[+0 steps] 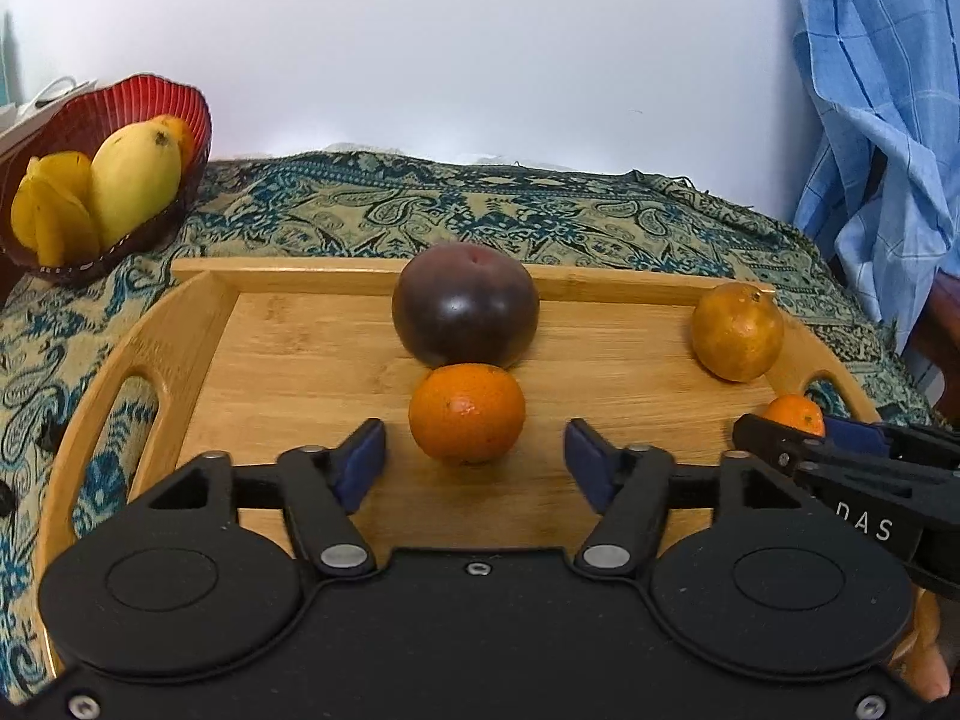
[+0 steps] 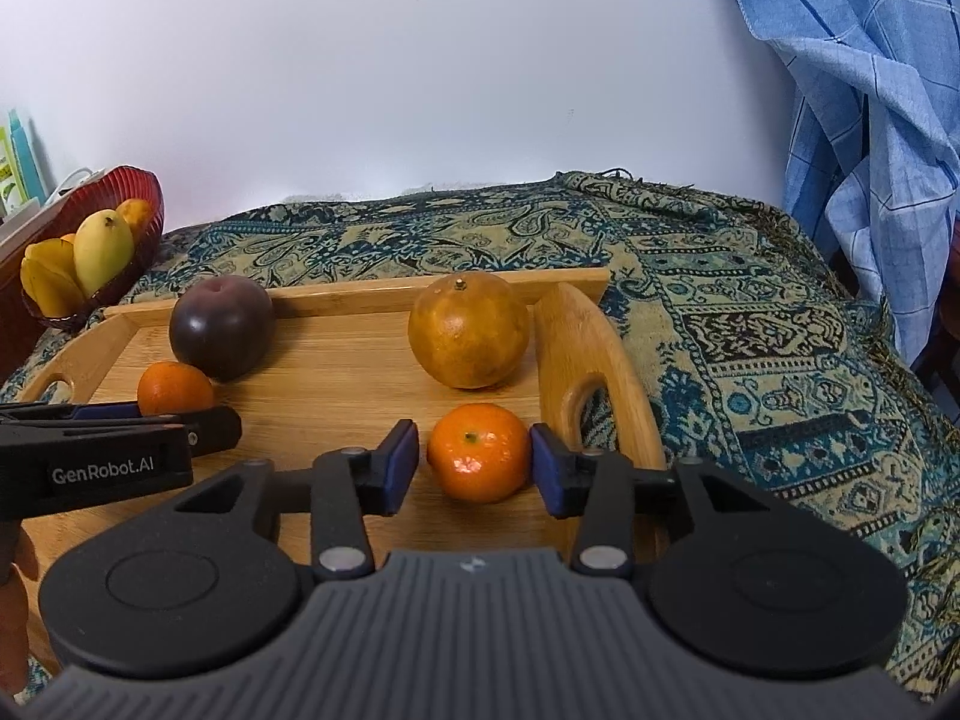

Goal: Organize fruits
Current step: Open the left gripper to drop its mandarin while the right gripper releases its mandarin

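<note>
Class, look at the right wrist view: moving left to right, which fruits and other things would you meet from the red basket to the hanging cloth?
Red basket → dark purple fruit → brownish orange → wooden tray's right handle → blue checked cloth.

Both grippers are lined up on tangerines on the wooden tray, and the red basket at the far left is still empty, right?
Not empty. The left wrist view shows the red basket already holding a mango and other yellow fruit. The rest stands: each gripper brackets a tangerine on the wooden tray.
</note>
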`<state>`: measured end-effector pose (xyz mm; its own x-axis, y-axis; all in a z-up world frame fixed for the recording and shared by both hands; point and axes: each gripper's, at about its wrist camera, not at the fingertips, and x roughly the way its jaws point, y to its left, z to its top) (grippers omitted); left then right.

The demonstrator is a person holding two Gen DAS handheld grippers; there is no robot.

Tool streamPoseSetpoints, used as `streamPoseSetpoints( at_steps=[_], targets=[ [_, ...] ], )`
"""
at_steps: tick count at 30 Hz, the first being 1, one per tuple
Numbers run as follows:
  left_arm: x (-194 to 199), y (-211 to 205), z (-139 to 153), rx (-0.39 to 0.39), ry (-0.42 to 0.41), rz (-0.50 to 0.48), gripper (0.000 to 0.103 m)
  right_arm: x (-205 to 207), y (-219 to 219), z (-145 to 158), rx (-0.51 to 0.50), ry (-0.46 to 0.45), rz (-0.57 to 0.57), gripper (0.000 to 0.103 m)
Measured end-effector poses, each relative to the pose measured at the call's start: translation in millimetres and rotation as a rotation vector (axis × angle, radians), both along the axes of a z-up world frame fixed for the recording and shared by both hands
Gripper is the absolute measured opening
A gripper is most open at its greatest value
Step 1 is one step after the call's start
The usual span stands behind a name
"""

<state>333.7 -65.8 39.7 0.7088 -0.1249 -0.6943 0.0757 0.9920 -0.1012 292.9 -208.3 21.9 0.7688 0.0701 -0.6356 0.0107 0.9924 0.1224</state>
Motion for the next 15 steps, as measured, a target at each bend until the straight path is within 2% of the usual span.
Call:
streamPoseSetpoints(
  at_steps=[8, 15],
  targets=[
    [-24.4, 4.9, 2.2, 0.023, 0.001, -0.023, 0.084, -13.6, 1.3, 7.9, -0.014, -0.02, 0.016, 0.081],
    [-63.3, 8.7, 14.8, 0.032, -0.035, -0.057, 0.091, -47.0, -3.9, 20.9, -0.016, -0.086, 0.024, 0.087]
  ],
)
